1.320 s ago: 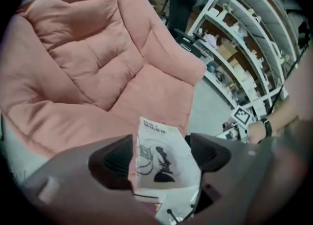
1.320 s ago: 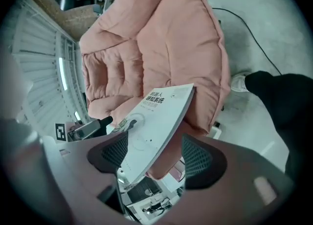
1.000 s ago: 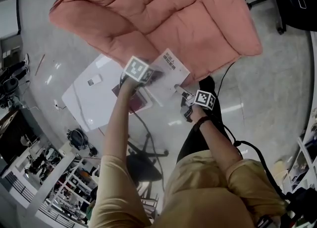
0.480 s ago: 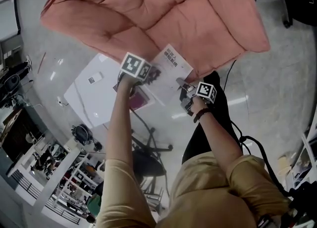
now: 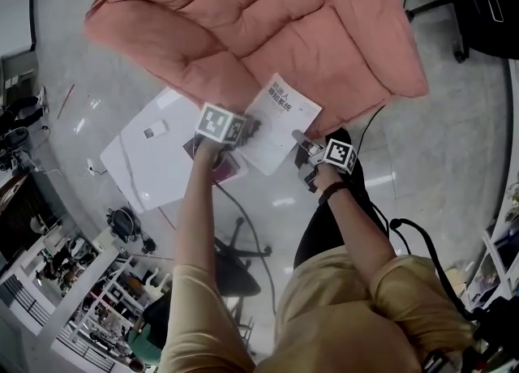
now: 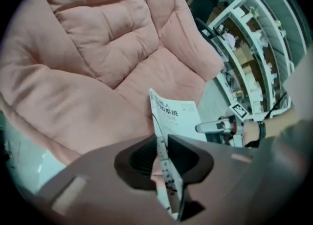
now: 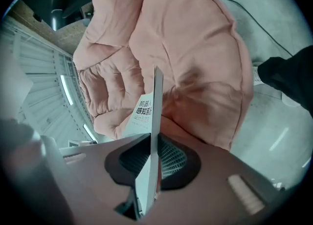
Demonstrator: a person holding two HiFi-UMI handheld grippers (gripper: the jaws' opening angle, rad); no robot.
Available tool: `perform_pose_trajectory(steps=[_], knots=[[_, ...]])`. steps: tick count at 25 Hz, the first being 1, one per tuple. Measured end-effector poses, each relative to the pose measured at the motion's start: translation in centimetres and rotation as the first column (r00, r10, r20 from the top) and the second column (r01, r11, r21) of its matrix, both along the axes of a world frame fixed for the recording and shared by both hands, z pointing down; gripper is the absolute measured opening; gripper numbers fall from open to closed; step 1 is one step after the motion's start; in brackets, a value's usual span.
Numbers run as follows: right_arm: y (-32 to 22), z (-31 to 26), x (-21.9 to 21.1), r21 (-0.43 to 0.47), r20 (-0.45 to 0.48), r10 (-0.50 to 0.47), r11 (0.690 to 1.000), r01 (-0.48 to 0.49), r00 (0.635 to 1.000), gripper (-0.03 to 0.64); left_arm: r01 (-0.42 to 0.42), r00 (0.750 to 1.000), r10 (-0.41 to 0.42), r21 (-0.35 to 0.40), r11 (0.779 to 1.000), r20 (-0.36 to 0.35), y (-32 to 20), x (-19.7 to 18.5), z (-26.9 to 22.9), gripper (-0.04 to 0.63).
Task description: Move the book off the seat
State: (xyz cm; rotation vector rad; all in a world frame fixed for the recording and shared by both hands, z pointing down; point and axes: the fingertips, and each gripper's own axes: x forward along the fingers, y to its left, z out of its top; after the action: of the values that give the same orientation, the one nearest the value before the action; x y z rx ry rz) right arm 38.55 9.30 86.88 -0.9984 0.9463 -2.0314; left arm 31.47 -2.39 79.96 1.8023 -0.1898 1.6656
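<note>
Your left gripper (image 5: 250, 127) and right gripper (image 5: 302, 139) are both closing their jaws on the book (image 5: 280, 116), one at each side edge. The pads look to be meeting its cover (each gripper view shows the book edge-on, pinched between them). I judge that the grasp is being made, so the lift comes next. The book sits at the front lip of the seat (image 5: 268, 23), partly past it and not yet off. No container is in play. The shelves (image 6: 244, 48) beyond hold clutter too small to name.
</note>
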Motion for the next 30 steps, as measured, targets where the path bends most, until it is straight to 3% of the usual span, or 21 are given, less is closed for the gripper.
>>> perform_pose_trajectory(steps=[5, 8, 11, 16, 21, 24, 28, 30], knots=[[-0.5, -3.5, 1.8, 0.055, -0.070, -0.084, 0.995, 0.088, 0.994, 0.046, 0.151, 0.984, -0.151, -0.013, 0.988, -0.092, 0.8, 0.1, -3.3, 0.058], [-0.9, -6.7, 2.7, 0.088, -0.108, -0.144, 0.984, 0.154, 0.984, 0.046, 0.244, 0.957, -0.241, 0.001, 0.970, -0.162, 1.1, 0.2, -6.4, 0.055], [-2.0, -10.7, 4.1, 0.131, -0.150, -0.207, 0.965, 0.227, 0.967, 0.046, 0.356, 0.906, -0.339, 0.022, 0.934, -0.255, 1.0, 0.5, -10.7, 0.054], [-5.1, -18.5, 5.4, 0.245, -0.234, -0.306, 0.900, 0.361, 0.923, 0.046, 0.533, 0.792, -0.462, 0.080, 0.843, -0.399, 0.5, -0.1, -18.5, 0.049], [-7.3, -25.9, 3.9, 0.329, -0.300, -0.399, 0.809, 0.487, 0.866, 0.046, 0.666, 0.684, -0.519, 0.147, 0.732, -0.513, 1.0, -2.8, -25.3, 0.048], [-9.4, -29.6, 1.8, 0.377, -0.350, -0.472, 0.720, 0.582, 0.810, 0.046, 0.744, 0.605, -0.542, 0.171, 0.646, -0.583, 1.0, -5.1, -29.3, 0.049], [-12.5, -33.7, -2.4, 0.451, -0.449, -0.547, 0.544, 0.707, 0.707, 0.046, 0.863, 0.454, -0.566, 0.183, 0.471, -0.688, 1.4, -9.2, -33.0, 0.049], [-13.4, -35.6, -4.7, 0.474, -0.499, -0.571, 0.450, 0.757, 0.652, 0.046, 0.900, 0.406, -0.562, 0.210, 0.382, -0.720, 2.2, -11.5, -34.4, 0.049]])
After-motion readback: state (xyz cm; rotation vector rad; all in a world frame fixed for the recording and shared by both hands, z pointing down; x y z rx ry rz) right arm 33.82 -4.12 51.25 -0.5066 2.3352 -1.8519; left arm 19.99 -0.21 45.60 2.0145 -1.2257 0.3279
